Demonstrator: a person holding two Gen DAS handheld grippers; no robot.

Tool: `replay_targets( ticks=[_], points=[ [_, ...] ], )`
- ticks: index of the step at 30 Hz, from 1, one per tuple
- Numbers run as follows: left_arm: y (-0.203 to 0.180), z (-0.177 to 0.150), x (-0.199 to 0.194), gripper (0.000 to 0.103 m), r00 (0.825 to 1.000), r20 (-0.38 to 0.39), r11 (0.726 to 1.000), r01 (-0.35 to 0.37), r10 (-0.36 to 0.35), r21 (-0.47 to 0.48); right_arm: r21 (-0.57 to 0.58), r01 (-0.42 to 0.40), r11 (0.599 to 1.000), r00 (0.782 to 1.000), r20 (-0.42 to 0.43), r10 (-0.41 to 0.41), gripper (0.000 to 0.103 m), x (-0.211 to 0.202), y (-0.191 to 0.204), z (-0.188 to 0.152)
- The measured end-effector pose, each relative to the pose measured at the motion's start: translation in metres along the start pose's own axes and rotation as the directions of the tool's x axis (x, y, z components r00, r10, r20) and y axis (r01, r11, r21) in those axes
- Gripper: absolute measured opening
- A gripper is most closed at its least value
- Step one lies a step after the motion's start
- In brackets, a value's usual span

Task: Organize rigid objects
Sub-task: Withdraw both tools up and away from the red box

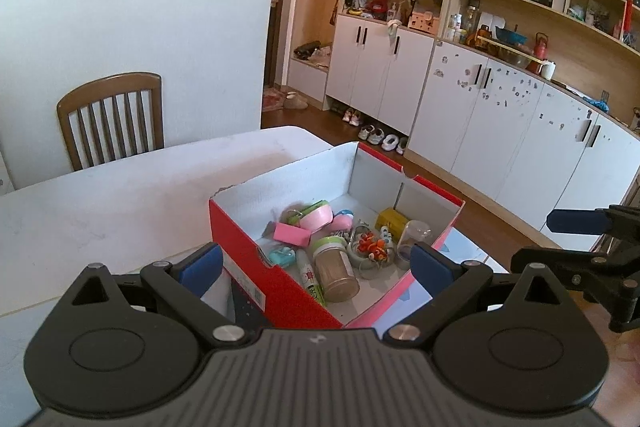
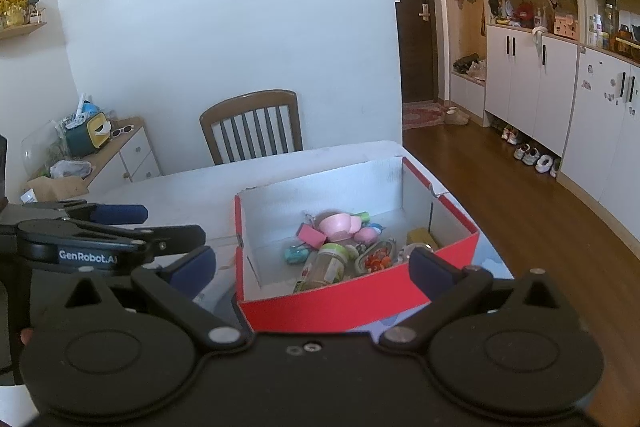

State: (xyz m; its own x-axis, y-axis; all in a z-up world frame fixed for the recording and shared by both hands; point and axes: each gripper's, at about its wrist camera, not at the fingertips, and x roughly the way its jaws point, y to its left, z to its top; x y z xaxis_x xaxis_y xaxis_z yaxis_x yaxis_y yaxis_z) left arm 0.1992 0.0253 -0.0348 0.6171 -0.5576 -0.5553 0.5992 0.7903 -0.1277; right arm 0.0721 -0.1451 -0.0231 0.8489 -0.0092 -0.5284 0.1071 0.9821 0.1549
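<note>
Fingers (image 2: 192,265) spread; "GenRobot.AI" on left gripper (image 2: 86,255) beside red box (image 2: 352,301).

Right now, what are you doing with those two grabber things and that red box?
A person is tidying small things into the red box on the table. A jar, a pink bowl and other bits already lie inside. The left gripper and the right gripper both hang open at the near side of the box, holding nothing.
</note>
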Motion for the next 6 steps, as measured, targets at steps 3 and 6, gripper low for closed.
replay_targets(
  ticks=[3, 6],
  points=[
    [0.0016, -0.0011, 0.0001, 0.101, 1.000, -0.008, 1.000, -0.011, 0.011, 0.004, 0.004, 0.000, 1.000, 1.000, -0.004, 0.000, 0.103, 0.0001, 0.0013, -0.0017],
    [0.0030, -0.0025, -0.0002, 0.101, 1.000, -0.010, 1.000, -0.016, 0.016, 0.006, 0.002, 0.004, 1.000, 1.000, -0.006, -0.004, 0.103, -0.0006, 0.0037, -0.0039]
  ],
)
